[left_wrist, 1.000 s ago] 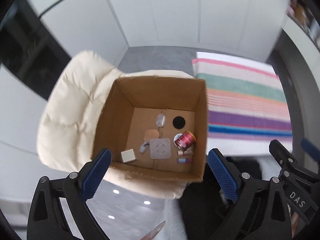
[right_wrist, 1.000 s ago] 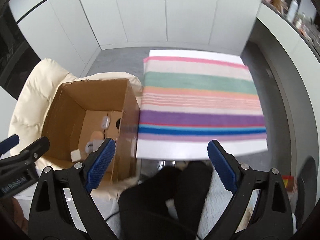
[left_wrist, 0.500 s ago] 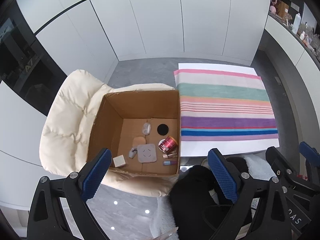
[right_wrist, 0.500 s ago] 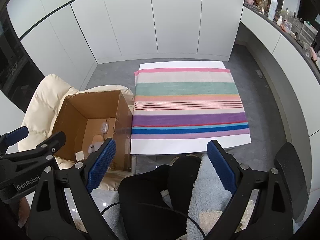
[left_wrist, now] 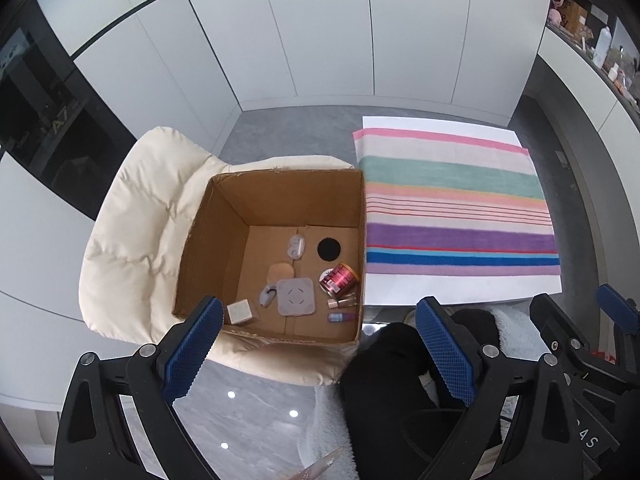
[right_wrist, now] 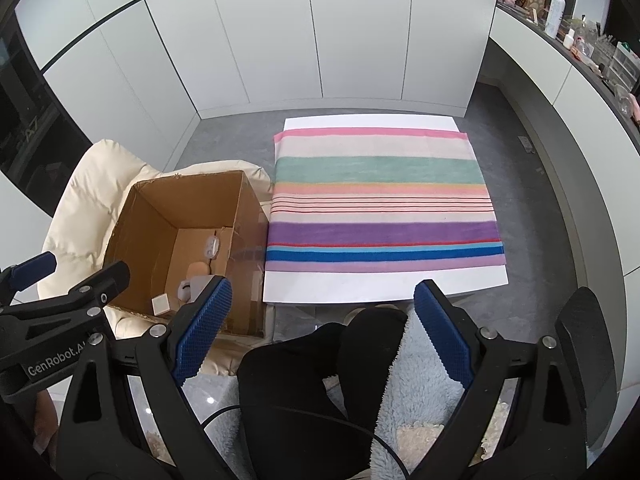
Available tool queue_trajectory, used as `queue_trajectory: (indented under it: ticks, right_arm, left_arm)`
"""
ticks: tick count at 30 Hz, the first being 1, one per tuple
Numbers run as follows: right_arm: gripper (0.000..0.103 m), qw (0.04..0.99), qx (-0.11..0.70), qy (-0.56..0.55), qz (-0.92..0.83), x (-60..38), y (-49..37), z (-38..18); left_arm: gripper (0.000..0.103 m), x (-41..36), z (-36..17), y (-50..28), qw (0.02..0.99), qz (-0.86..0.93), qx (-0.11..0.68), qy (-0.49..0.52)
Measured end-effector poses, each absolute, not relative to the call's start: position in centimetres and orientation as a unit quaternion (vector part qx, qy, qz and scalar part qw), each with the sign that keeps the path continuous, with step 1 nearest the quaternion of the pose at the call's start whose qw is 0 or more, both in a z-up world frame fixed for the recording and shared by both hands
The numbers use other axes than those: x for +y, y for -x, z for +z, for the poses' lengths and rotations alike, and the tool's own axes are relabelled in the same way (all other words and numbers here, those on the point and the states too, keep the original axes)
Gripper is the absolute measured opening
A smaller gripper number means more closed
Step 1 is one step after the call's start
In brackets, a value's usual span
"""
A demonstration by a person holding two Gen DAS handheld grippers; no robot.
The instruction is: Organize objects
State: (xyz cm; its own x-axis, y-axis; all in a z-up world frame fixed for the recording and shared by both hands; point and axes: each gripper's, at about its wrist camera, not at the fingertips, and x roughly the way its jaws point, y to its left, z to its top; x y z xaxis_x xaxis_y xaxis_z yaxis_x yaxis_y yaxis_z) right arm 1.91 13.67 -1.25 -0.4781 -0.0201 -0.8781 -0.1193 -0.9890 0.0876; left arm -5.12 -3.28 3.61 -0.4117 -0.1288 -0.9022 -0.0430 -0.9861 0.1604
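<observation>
Box (left_wrist: 280, 200) of oddments below wide-apart left hand-held gripper (left_wrist: 320, 344)

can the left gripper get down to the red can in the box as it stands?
Probably yes. The left gripper is open and empty above the open-topped cardboard box. The red can lies uncovered, but near the right wall and small bottles, so it's tight.
</observation>
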Motion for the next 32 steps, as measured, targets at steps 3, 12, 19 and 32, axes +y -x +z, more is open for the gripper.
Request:
queue_trajectory:
  ticks: [3, 12, 19, 32]
  right_arm:
    - [0.094, 0.03, 0.069, 0.509, 0.857, 13.61, -1.93, -1.27]
    - [0.094, 0.034, 0.067, 0.506, 0.859, 13.27, -1.94, -1.49]
    - [0.094, 0.035, 0.067, 0.508, 0.858, 13.01, -1.96, -1.6]
    - [0.094, 0.031, 0.067, 0.512, 0.856, 13.03, -2.14, -2.1]
  left_arm:
    - [0.098, -3.28, 3.76, 4.98, 0.028, -0.838, -0.08, -0.54]
    - [0.098, -3.45, 3.78, 5.05, 0.026, -0.836, -0.079, -0.542]
    - [0.098, -3.35, 3.64, 5.02, 0.029, -0.836, -0.082, -0.542]
    - [0.098, -3.22, 3.3, 5.28, 0.034, -0.833, -0.083, -0.546]
